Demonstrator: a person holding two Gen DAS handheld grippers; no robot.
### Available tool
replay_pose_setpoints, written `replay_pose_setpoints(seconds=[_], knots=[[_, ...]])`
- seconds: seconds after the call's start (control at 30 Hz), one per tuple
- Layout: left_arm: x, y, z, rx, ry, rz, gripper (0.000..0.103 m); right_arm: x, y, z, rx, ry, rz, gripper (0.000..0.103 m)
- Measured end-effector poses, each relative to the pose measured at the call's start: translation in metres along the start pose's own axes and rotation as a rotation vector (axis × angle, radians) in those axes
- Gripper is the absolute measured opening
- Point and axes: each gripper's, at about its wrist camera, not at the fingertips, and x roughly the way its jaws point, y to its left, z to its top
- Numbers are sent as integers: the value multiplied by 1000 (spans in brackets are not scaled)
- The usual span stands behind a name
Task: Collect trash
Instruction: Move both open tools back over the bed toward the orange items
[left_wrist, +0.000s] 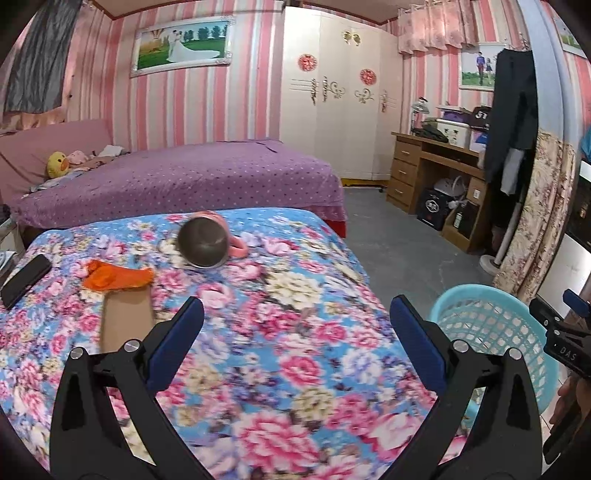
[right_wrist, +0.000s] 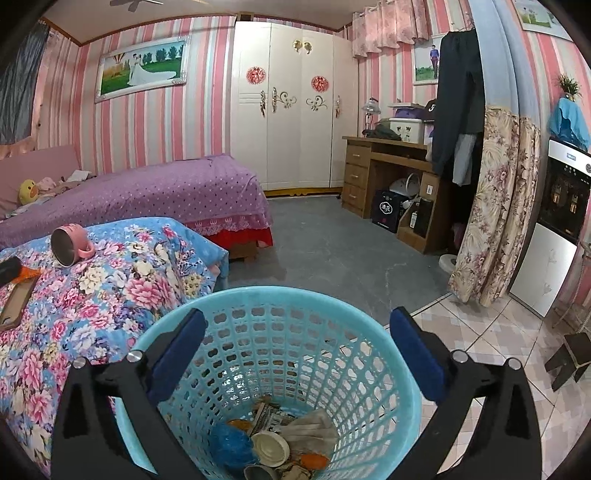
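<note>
Trash already fills the bottom of the turquoise basket (right_wrist: 280, 332), a perforated plastic tub standing on the floor against the flowered bedspread (left_wrist: 258, 332). Right tongs (right_wrist: 297, 356) hang over its mouth, spread wide and empty; left tongs (left_wrist: 295, 341) are equally apart above the bed. Next, I judge, approach the crumpled orange wrapper (left_wrist: 118, 277) low, pinching its soft folds, not the plush cloth beneath.

The left gripper (left_wrist: 295, 321) and right gripper (right_wrist: 297, 332) both tilt slightly downward — jaws spread wide, nothing between the blue pads (right_wrist: 417, 354).
</note>
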Motion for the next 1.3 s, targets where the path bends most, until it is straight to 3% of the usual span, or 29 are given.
replay_pose_setpoints(seconds=[0.4, 0.8, 1.03, 1.3], knots=[[-14, 77, 15, -53, -22, 92, 97, 3, 58, 25, -27, -13, 75, 98], [-9, 169, 20, -106, 1, 212, 97, 11, 159, 52, -104, -22, 189, 98], [6, 221, 16, -147, 48, 270, 97, 25, 219, 58, -107, -9, 272, 98], [40, 257, 6, -189, 151, 270, 97, 53, 275, 54, -158, 40, 337, 98]])
